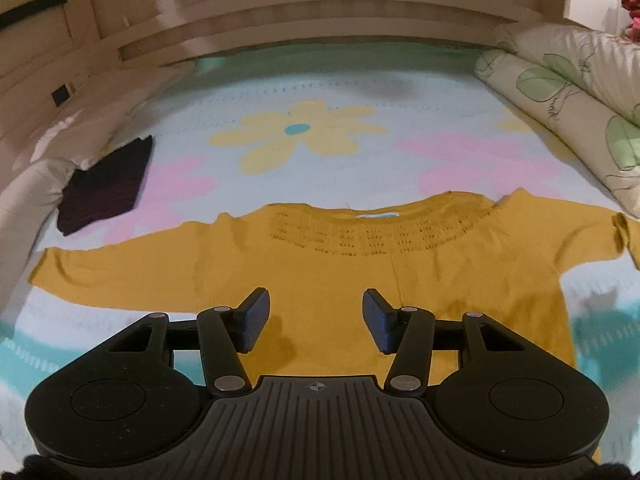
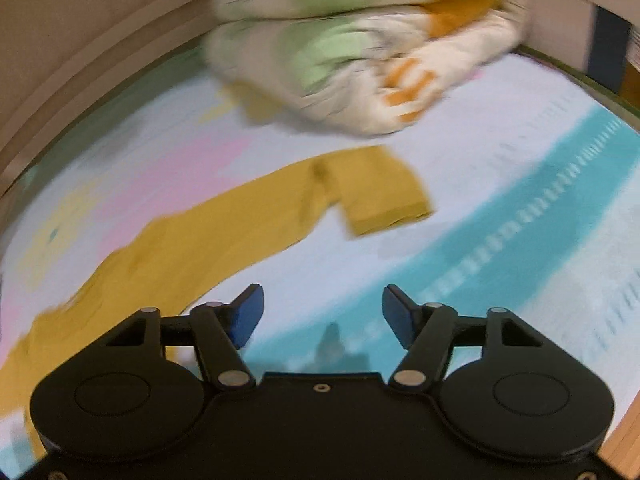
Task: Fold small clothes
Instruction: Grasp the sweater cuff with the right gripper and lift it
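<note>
Mustard-yellow sweater (image 1: 360, 272) lay spread flat on the bed (image 1: 320, 92), neckline toward 12 o'clock, with one sleeve reaching out to 9 o'clock and the other to 3 o'clock in the left wrist view. Its body ran down to 6 o'clock, under the left tongs (image 1: 316, 320). Those tongs stood wide, with nothing between the two blue pads (image 1: 256, 320), and hung over the middle of the sweater's body; whether they touched the knit could not be told.

The bed cover was pale blue with large yellow and pink flowers and a teal band. At 9 o'clock from the sweater's neckline, well apart from it, a folded dark garment (image 1: 108, 188) rested on the cover near a grey pillow edge (image 1: 28, 200). At 2 o'clock a rolled quilt (image 1: 568, 92) with green leaf print lay along the bed's side, near the end of the right-hand sleeve. A wooden headboard (image 1: 320, 4) curved across 12 o'clock.

The right wrist view was blurred. The right tongs (image 2: 323, 312) also stood wide and held nothing, over bare cover on the teal band. The sweater's sleeve (image 2: 376, 192) stretched from 8 o'clock up toward 1 o'clock, its cuff bent over, apart from the tongs. The quilt (image 2: 360, 48) sat bunched at 12 o'clock, just beyond the cuff.

No containers showed in either view.
</note>
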### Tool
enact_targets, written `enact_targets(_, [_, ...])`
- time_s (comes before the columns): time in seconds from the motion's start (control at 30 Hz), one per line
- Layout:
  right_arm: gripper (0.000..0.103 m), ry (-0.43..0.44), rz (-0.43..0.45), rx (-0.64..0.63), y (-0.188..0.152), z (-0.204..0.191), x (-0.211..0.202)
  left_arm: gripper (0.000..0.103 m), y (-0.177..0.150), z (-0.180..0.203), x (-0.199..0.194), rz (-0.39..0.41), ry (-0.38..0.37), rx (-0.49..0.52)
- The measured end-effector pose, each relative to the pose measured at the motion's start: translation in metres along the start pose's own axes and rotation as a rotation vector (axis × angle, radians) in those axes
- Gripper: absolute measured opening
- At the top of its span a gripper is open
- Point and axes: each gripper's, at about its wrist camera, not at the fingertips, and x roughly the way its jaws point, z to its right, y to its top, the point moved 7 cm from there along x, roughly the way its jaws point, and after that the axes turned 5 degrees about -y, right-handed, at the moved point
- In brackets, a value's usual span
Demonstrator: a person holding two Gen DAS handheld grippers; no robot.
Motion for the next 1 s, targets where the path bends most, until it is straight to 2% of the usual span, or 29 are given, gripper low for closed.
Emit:
enact_targets(0.13, [0.061,-0.003,-0.027,0.181,0.015,0.029,0.037,0.05,-0.005,0.001,0.023,-0.035,-0.009,-0.016])
enact_targets(0.23, [0.061,0.016,-0.038,0.284,0.02,0.041,0.062,0.05,-0.011,0.007,0.039,-0.083,-0.013,0.011])
enact_targets(0.33, [0.061,0.045,-0.044,0.377,0.021,0.047,0.081,0.05,-0.012,0.008,0.046,-0.088,-0.006,0.037])
enact_targets(0.43, [0.061,0.048,-0.052,0.433,0.022,0.049,0.1,0.05,-0.012,0.007,0.051,-0.088,0.008,0.067])
enact_targets(0.57, [0.062,0.047,0.005,0.472,0.033,0.053,0.113,0.05,-0.01,0.003,0.057,-0.086,0.03,0.083])
enact_targets(0.63, [0.055,0.057,0.021,0.45,0.04,0.051,0.116,0.05,-0.009,0.003,0.061,-0.086,0.04,0.093])
enact_targets(0.67, [0.025,0.074,0.01,0.425,0.042,0.049,0.12,0.05,-0.009,0.003,0.062,-0.086,0.043,0.098])
enact_targets(0.7, [0.011,0.095,-0.006,0.409,0.044,0.046,0.124,0.05,-0.008,0.003,0.063,-0.086,0.046,0.101])
enact_targets(0.77, [0.01,0.09,0.004,0.386,0.048,0.044,0.124,0.05,-0.006,0.004,0.063,-0.083,0.044,0.098])
enact_targets(0.83, [0.01,0.07,0.032,0.307,0.059,0.039,0.115,0.05,-0.004,0.003,0.063,-0.08,0.039,0.09])
enact_targets(0.9, [0.01,0.043,0.059,0.229,0.077,0.033,0.101,0.05,-0.002,0.001,0.061,-0.075,0.035,0.081])
enact_targets(1.0, [0.01,0.041,0.12,0.188,0.11,0.03,0.069,0.05,0.003,-0.004,0.058,-0.065,0.035,0.062])
